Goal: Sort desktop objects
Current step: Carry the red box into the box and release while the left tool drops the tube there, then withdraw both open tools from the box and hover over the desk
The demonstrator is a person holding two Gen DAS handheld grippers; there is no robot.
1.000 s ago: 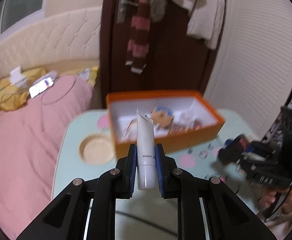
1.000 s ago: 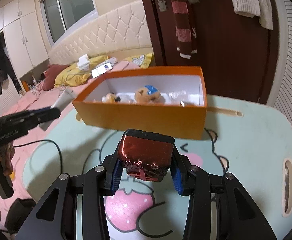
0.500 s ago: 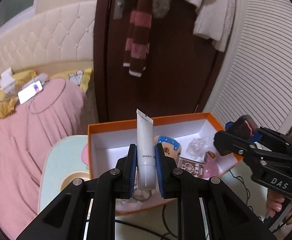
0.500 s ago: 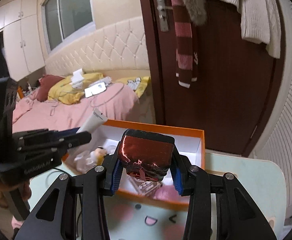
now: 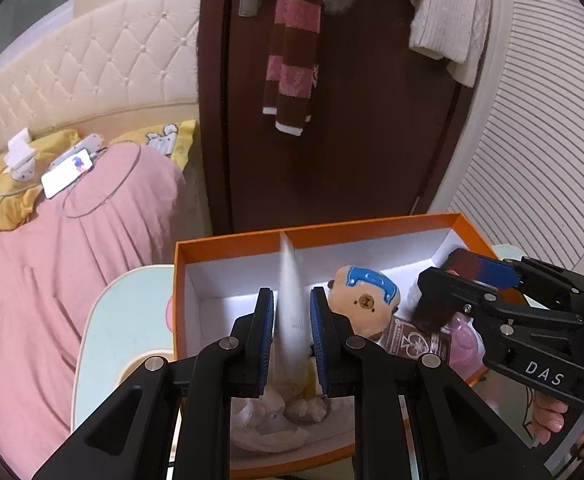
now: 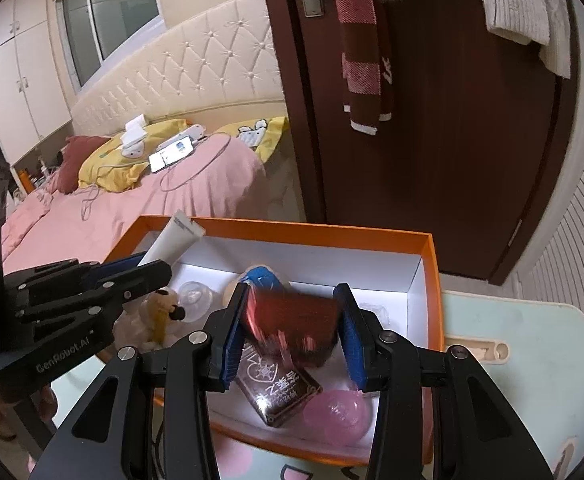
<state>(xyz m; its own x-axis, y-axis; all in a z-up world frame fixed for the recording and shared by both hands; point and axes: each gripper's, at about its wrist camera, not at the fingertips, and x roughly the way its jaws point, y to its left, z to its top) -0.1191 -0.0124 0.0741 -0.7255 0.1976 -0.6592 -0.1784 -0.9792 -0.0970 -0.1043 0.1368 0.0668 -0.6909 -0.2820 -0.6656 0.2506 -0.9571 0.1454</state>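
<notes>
An orange box [image 5: 236, 240] with a white inside stands on the table; it also shows in the right wrist view [image 6: 431, 264]. My left gripper [image 5: 291, 332] is open over the box's left part, and a white tube [image 5: 290, 304] is blurred between its parted fingers, dropping loose. My right gripper [image 6: 293, 332] is open over the box's right part, and a dark red shiny box [image 6: 292, 320] is blurred between its fingers, falling. In the box lie a bear plush [image 5: 365, 300], a dark card pack [image 6: 280, 388] and a pink ball [image 6: 335, 412].
The pale green table [image 6: 531, 360] carries the box. A pink bed [image 5: 72, 260] lies to the left. A brown door [image 5: 351, 120] with hung scarves stands behind. A slatted white wall [image 5: 539, 140] is at the right.
Both grippers moved forward over the box and opened. The white tube and the dark red box have come loose and are falling, blurred, between the fingers.
</notes>
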